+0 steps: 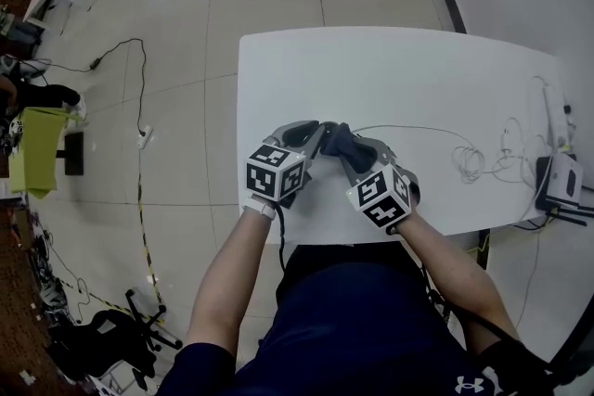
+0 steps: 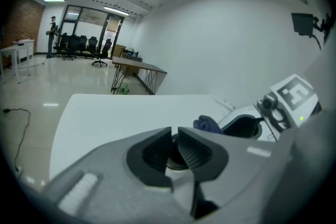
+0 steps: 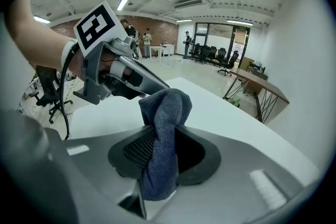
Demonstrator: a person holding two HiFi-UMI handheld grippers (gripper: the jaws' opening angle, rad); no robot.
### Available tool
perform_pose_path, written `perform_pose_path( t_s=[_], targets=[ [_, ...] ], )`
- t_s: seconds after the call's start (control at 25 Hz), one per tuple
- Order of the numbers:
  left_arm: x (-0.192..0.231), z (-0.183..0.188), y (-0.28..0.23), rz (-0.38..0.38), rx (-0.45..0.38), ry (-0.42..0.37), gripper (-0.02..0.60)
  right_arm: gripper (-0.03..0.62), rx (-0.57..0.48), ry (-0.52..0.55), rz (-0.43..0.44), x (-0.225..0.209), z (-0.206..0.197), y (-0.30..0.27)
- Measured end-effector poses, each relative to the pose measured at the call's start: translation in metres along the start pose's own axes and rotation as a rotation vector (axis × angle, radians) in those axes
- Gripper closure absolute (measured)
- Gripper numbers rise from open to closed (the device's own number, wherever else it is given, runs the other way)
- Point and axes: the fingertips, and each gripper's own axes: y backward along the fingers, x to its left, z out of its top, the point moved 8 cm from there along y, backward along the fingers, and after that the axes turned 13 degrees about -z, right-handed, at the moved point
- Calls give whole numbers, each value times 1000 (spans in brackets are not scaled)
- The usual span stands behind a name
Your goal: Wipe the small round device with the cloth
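Left gripper [image 2: 175, 135] jaws nearly shut, pinching dark small round device [image 2: 176, 159]. Right gripper [image 3: 160, 149] jaws clamp blue cloth [image 3: 164, 110], bunched end poking out, close by left jaws, over table [image 1: 390, 70]. Wiping likely barely begun; cloth-device contact unclear.

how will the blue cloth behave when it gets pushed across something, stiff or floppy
Probably floppy: the cloth folds over itself and droops between the pads of the right claw. Likely light, since one pinch holds all of it up. Its knitted, towel-like surface suggests it should drag rather than slip.
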Motion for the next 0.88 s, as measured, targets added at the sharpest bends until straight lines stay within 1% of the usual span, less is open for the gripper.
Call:
perform_pose_path(
  t_s=[0.2, 0.44, 0.64, 0.88],
  targets=[
    [-2, 0, -4, -4, 37, -18, 544, 482, 25, -95, 2, 2, -19, -7],
    [-1, 0, -5, -9, 50, -17, 543, 482, 109, -158, 10, 13, -54, -26],
    [-2, 0, -9, -17, 47, -21, 544, 482, 166, -139, 1, 15, -65, -39],
    [-1, 1, -8, -15, 33, -27, 541, 482, 278, -49, 16, 17, -64, -47]
  ],
)
